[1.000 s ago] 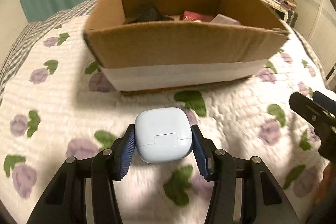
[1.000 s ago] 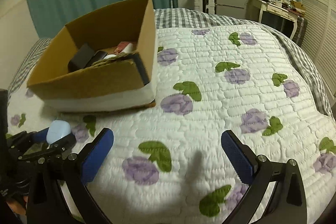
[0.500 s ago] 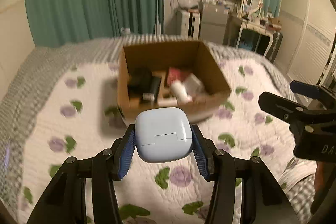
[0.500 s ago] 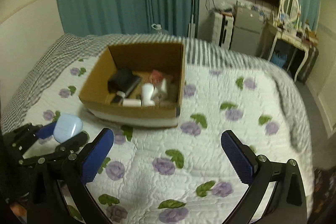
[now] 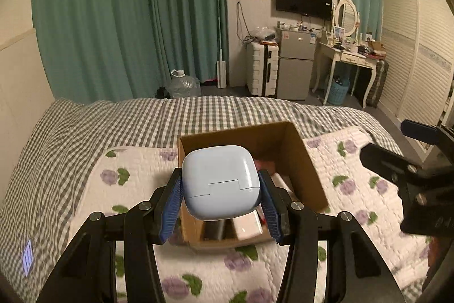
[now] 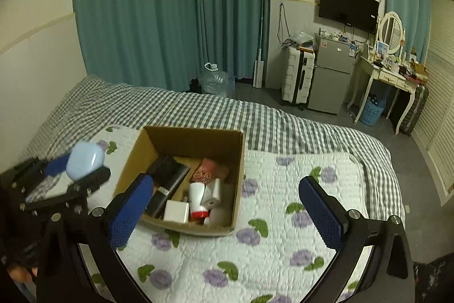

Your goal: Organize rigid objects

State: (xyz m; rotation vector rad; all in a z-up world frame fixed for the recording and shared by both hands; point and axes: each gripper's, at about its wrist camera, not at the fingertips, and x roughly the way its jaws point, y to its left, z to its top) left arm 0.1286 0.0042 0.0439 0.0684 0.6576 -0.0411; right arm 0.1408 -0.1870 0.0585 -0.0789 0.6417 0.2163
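Observation:
My left gripper (image 5: 220,193) is shut on a pale blue rounded case (image 5: 220,181), its blue pads pressing both sides. It hangs high above the bed, in front of and above an open cardboard box (image 5: 308,161). In the right wrist view the same case (image 6: 85,160) shows at the left, held by the left gripper (image 6: 78,171), beside the box (image 6: 239,158). That box holds several items: a black object, a white block, a red and white bottle. My right gripper (image 6: 227,206) stands wide open with nothing between its pads, above the quilt on the near side of the box.
The box sits on a white quilt with purple flowers (image 6: 283,240) over a grey checked bedsheet (image 6: 283,127). Beyond the bed are teal curtains, a water jug (image 6: 215,80), a suitcase, a small fridge (image 6: 330,78) and a dressing table (image 6: 388,75).
Both grippers have risen well above the bed, so the box now looks smaller and its inside shows. The blue case stays gripped in the left gripper; the right one stays open.

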